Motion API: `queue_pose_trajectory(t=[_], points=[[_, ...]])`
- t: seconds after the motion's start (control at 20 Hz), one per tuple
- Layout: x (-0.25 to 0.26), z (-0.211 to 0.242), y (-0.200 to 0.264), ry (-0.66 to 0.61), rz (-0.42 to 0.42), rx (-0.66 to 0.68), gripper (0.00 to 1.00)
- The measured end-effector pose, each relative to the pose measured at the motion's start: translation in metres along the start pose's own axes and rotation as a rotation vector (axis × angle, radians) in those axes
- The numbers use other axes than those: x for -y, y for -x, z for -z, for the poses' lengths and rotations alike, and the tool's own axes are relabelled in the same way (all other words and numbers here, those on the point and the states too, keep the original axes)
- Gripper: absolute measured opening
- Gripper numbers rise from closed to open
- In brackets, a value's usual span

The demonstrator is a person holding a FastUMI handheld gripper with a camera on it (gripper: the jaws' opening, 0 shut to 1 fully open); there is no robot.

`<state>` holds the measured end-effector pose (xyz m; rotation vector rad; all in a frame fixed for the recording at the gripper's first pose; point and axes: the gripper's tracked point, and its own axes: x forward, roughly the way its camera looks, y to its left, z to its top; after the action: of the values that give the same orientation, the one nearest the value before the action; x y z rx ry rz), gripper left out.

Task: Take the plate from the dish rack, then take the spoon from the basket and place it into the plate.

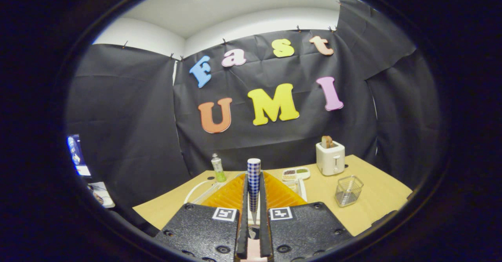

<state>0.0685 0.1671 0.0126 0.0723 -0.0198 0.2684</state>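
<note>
My gripper [253, 215] clamps the checked-handled spoon [253, 183] upright between both fingers, lifted above the table [376, 203], with the wire basket [348, 190] off to the right near the toaster [330, 158].

Gripper [253, 199] closed on upright blue-checked spoon handle [253, 179], both fingers pressing it. Beyond: orange ribbed dish rack [231, 194], clear wire basket [348, 190], white toaster [330, 158], on light wooden table [376, 199].
</note>
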Motion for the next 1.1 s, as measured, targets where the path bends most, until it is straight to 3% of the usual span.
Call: queue_pose_trajectory(t=[0.3, 0.6, 1.1], points=[[-0.021, 0.08, -0.008, -0.021, 0.027, -0.05, 0.17], [-0.008, 0.124, -0.022, -0.036, 0.084, -0.055, 0.17], [0.01, 0.13, -0.015, -0.031, 0.097, -0.048, 0.2]])
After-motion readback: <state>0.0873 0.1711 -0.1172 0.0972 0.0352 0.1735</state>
